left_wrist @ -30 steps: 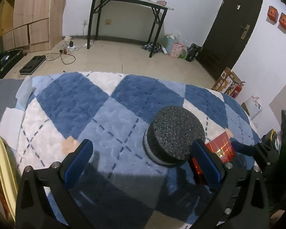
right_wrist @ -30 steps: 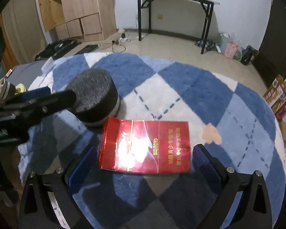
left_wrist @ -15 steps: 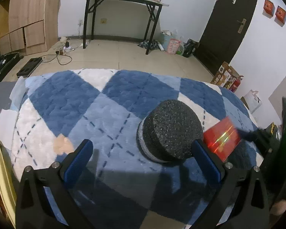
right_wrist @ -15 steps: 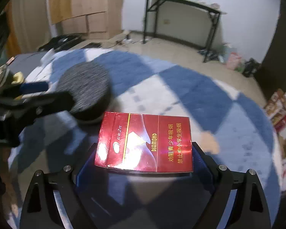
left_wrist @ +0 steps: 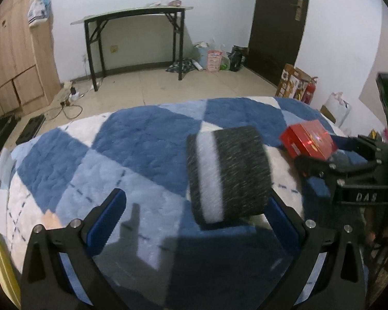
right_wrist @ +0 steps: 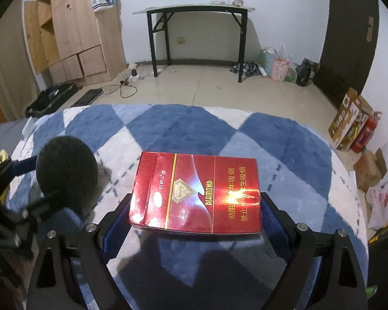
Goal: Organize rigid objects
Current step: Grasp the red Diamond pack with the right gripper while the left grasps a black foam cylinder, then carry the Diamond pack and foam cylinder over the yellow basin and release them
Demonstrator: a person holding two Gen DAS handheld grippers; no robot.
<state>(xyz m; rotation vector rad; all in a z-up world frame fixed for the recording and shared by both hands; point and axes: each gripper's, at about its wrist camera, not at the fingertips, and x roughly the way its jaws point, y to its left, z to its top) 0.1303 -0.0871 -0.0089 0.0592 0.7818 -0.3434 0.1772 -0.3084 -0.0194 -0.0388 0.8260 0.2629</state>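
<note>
Red cigarette pack (right_wrist: 196,193) held flat between pads of right gripper (right_wrist: 195,215), raised above blue-and-white diamond-pattern rug (right_wrist: 284,155). Dark foam cylinder (left_wrist: 229,174) with white band, tipped on its side, lies against right finger (left_wrist: 282,217) of left gripper (left_wrist: 194,217); left finger well apart, jaws wide. Black folding table (right_wrist: 196,13) against far wall.

This is a room in a home, sparsely furnished. Beyond the fingers lies a plush blue-and-white diamond-patterned rug (right_wrist: 194,129), then pale floor tiles (right_wrist: 219,85). Farther ahead a black folding table (right_wrist: 196,13) stands against a white wall; wooden cabinets (right_wrist: 72,31) rise ahead to the left, a dark door (right_wrist: 349,33) ahead to the right, with plastic bags (right_wrist: 279,64) heaped between table and door.
</note>
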